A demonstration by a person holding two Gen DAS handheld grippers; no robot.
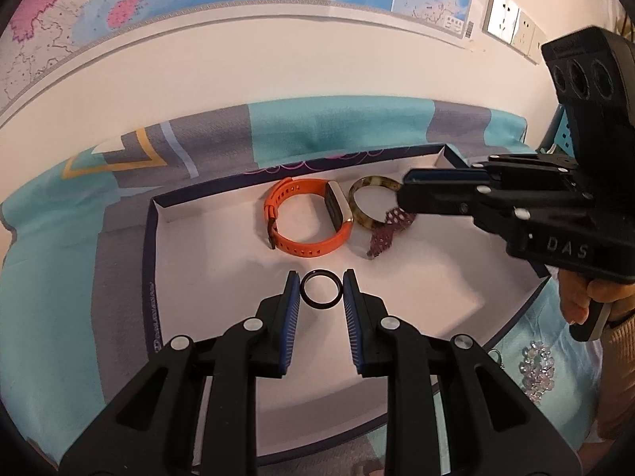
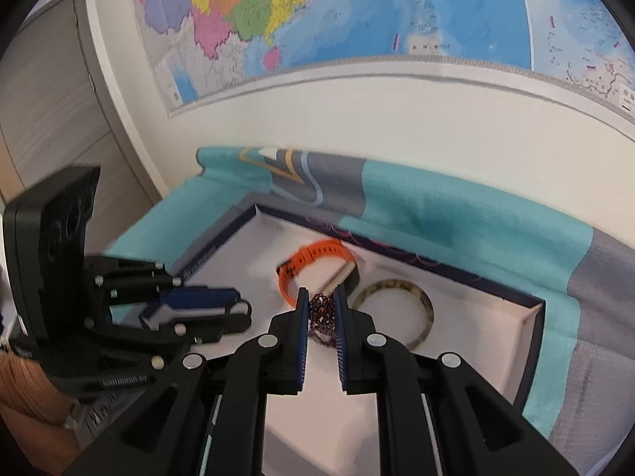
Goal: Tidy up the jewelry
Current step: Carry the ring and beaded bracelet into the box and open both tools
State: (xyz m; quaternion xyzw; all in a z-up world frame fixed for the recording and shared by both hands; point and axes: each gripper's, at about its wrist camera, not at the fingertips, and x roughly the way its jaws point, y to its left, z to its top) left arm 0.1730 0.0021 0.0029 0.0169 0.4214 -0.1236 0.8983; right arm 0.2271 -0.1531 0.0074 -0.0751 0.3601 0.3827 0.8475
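A white-lined shallow box lies on a teal and grey cloth. In it are an orange watch, a tortoiseshell bangle and a dark red beaded bracelet. My left gripper is shut on a black ring, held just above the box floor. My right gripper is shut on the beaded bracelet, which hangs over the box beside the bangle and the watch. The right gripper also shows in the left wrist view.
A clear crystal bracelet lies on the cloth outside the box's right edge. A wall with a map stands behind the table. The box has low dark blue walls. The left gripper's body stands at the left in the right wrist view.
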